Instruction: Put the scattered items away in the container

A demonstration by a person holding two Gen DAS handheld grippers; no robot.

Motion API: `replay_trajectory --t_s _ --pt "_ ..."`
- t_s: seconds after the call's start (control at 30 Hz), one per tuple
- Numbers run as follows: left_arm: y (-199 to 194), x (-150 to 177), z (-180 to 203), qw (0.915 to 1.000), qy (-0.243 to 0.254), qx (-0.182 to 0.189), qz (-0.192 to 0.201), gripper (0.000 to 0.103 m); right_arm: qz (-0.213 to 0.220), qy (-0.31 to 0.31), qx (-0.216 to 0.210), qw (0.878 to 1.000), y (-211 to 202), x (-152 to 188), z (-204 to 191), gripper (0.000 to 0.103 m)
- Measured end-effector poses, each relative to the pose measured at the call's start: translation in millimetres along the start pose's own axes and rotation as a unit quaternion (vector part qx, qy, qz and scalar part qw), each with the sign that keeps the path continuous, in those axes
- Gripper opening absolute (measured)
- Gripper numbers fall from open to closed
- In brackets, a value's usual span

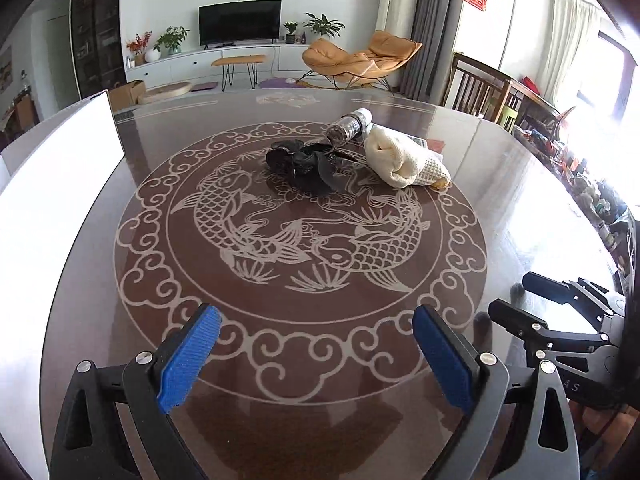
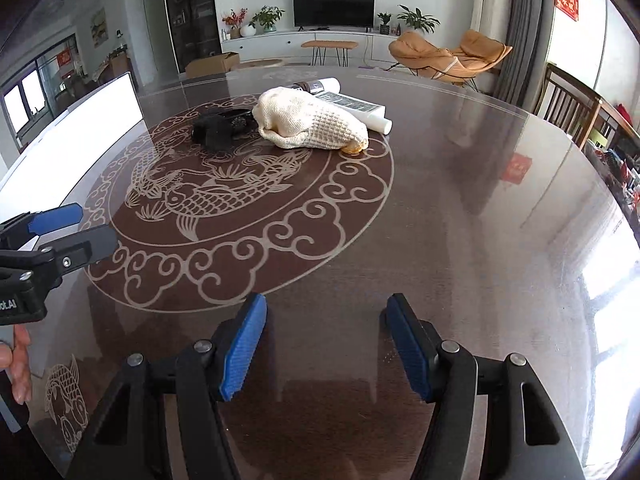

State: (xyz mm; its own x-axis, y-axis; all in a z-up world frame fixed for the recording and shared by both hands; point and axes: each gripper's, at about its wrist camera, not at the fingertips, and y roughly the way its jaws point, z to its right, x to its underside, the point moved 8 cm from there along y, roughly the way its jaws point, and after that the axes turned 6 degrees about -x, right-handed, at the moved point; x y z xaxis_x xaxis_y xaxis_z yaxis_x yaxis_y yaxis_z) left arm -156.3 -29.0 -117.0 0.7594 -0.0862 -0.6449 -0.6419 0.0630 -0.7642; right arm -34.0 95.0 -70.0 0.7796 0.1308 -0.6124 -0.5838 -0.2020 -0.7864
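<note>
A cream knitted cloth bundle lies near the middle of the dark round table. Beside it lie a black tangled item, a clear bottle with dark contents on its side, and a white tube. A white container stands at the table's left edge. My left gripper is open and empty above the near table. My right gripper is open and empty, well short of the items. Each gripper shows in the other's view, the right one and the left one.
The glass-topped table bears a fish pattern. Wooden chairs stand at the far right edge. A cluttered shelf runs along the right. A living room with a TV and an orange lounge chair lies beyond.
</note>
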Motion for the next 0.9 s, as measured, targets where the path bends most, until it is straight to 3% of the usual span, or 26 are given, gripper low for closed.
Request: replay_trajectory --t_s 0.4,0.67,0.9 --pt "23.4 7.6 -2.4 0.9996 -0.008 -0.006 -0.025 0.098 -0.001 -0.003 0.0 1.0 8.5 -3.4 -6.0 0.069" --pt "30.5 8.7 5.7 0.9984 0.024 -0.029 -0.043 0.103 -0.001 -0.003 -0.002 1.0 9.5 -0.7 -6.2 0.07" --pt "58.8 -28.2 8.7 0.9971 0.063 -0.002 -0.043 0.103 -0.001 -0.003 -0.002 1.0 9.2 -0.8 -6.2 0.07"
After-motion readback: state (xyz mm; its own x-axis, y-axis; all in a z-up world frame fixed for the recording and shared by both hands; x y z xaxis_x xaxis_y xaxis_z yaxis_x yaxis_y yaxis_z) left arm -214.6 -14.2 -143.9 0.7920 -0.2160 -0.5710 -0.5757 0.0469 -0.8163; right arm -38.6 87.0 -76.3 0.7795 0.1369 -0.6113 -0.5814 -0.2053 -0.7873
